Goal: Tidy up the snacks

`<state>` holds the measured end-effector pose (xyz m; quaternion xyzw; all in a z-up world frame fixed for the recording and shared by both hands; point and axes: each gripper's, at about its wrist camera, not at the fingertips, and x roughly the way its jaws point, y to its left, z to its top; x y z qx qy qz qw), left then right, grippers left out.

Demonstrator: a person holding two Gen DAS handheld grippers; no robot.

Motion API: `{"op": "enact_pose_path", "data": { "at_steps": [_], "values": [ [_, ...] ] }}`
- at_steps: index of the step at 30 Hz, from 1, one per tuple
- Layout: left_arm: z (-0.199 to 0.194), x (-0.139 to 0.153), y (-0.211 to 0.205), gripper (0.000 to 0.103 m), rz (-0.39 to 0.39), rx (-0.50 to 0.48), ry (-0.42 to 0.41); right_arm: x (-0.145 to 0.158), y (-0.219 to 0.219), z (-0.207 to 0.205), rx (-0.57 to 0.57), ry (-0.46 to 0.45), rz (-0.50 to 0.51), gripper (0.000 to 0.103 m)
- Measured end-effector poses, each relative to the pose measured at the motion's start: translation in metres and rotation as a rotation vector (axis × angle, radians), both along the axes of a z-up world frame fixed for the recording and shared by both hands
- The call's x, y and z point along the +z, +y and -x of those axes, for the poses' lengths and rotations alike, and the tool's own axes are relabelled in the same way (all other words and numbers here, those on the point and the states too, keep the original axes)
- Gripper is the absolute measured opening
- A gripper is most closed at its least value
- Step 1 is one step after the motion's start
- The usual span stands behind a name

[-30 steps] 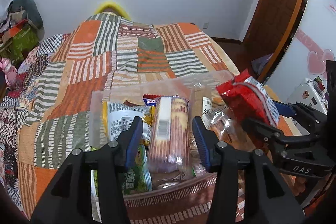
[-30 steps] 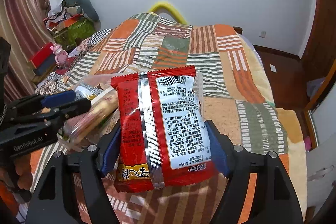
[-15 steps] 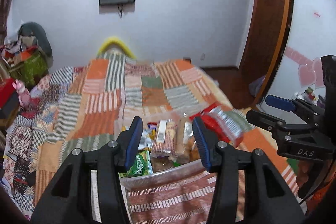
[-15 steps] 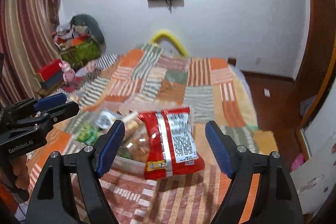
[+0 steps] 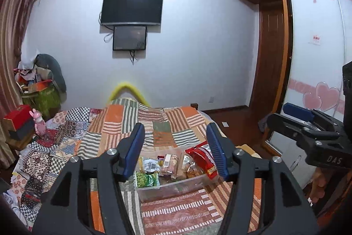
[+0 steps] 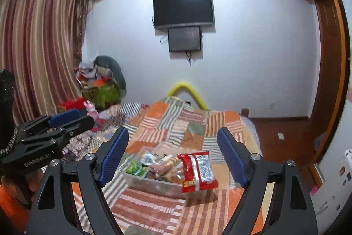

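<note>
A clear plastic bin (image 5: 169, 187) (image 6: 154, 185) sits on the patchwork bedspread, filled with several snack packs. A red snack bag (image 5: 203, 160) (image 6: 197, 171) leans over the bin's right end. A biscuit pack (image 5: 168, 164) and a green pack (image 5: 146, 178) lie inside. My left gripper (image 5: 176, 151) is open and empty, well back from and above the bin. My right gripper (image 6: 173, 158) is open and empty, also back from the bin. Each gripper shows at the edge of the other's view.
The patchwork bedspread (image 5: 140, 124) covers the bed. A red box and a pink toy (image 5: 38, 122) sit at the left of the bed. A cluttered basket (image 6: 99, 89) stands by the curtain. A wooden door (image 5: 270, 58) and wardrobe are at the right.
My right gripper opened and let go of the red bag, which now rests on the bin's right end. Both grippers pulled back and up, away from the bin.
</note>
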<state>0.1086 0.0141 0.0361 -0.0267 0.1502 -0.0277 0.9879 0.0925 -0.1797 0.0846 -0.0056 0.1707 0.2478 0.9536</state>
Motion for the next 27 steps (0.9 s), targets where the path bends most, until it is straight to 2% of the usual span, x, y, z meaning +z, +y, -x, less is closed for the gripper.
{"op": "enact_pose_path", "data": {
  "at_steps": [5, 7, 12, 16, 27],
  "values": [
    [0.028, 0.007, 0.000, 0.074, -0.005, 0.023, -0.045, 0.002, 0.000, 0.020, -0.004, -0.036, -0.013, 0.090],
    [0.036, 0.008, -0.001, 0.086, -0.011, 0.035, -0.053, 0.001, 0.001, 0.025, -0.014, -0.047, -0.008, 0.093],
    [0.051, 0.007, -0.001, 0.100, -0.012, 0.061, -0.081, -0.001, 0.000, 0.036, -0.025, -0.067, -0.013, 0.103],
    [0.063, 0.005, -0.005, 0.103, -0.031, 0.070, -0.104, -0.002, 0.001, 0.044, -0.022, -0.076, -0.004, 0.103],
    [0.073, 0.004, -0.013, 0.103, -0.049, 0.071, -0.119, -0.003, 0.000, 0.050, -0.026, -0.083, -0.001, 0.103]
  ]
}}
